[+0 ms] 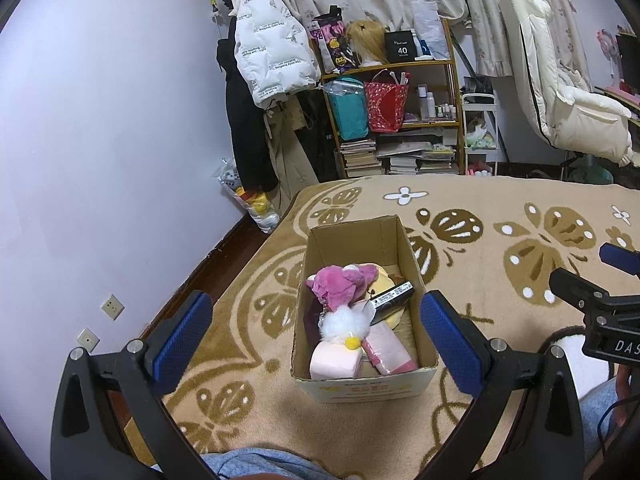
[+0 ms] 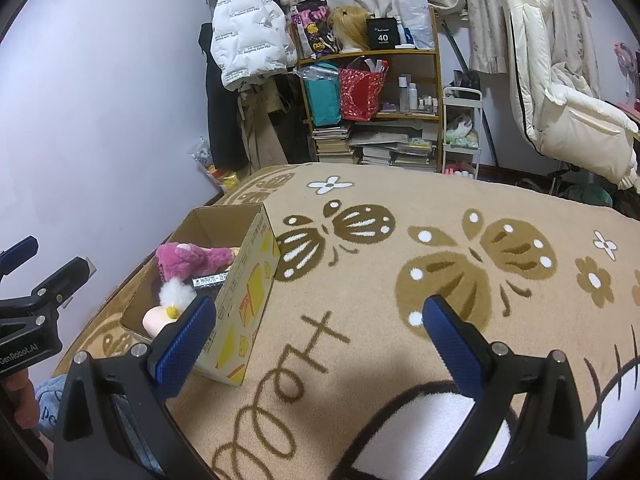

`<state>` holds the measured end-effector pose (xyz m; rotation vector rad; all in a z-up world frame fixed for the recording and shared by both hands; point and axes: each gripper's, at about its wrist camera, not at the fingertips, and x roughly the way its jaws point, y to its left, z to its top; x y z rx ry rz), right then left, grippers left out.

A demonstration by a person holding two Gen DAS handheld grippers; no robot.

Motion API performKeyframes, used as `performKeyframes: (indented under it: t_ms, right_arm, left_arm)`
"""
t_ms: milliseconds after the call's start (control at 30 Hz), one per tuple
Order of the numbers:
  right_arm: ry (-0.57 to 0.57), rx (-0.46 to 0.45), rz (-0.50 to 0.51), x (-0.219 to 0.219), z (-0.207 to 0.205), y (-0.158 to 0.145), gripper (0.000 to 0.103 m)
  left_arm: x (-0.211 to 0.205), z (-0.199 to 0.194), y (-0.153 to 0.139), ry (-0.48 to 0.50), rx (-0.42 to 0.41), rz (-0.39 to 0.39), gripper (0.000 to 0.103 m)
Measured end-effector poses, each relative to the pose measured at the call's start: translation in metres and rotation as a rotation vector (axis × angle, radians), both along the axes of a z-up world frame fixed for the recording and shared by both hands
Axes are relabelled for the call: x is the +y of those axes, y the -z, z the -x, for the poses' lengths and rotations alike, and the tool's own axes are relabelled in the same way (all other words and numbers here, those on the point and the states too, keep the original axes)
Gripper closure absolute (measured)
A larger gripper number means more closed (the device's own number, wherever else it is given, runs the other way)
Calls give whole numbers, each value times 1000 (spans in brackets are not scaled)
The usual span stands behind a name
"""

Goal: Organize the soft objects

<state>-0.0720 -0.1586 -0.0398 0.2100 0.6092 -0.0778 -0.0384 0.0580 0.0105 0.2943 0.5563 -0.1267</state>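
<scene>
The left gripper (image 1: 316,332) hovers level before the cardboard box (image 1: 416,268) on the bed blanket (image 1: 500,200), jaws spread and empty. The right gripper (image 2: 320,336) hovers beside it, jaws spread. Plush toys (image 1: 340,280) lie inside the box.

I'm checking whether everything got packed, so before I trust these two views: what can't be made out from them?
- Bottom of the cardboard box: left wrist view, covered by the pink plush, white fluffy toy and pink packs.
- Yellow plush: both views, mostly buried under the pink plush.
- Black tube's label: print too small.
- Box interior, right wrist view: near wall and the right gripper's left finger hide it.
- Blanket nearest the person: cut off by the frame edge.
</scene>
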Motion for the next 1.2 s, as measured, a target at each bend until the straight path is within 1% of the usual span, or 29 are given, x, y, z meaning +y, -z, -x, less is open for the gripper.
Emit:
performKeyframes:
  t_ms: [733,1200]
  right_arm:
    - [3,1,5,-1,0,1,0]
    - [8,3,-1,-6,2,4,0]
  left_arm:
    - [6,-3,3,-16,6,-6,1]
    - [3,-1,4,-5,13,-14,1]
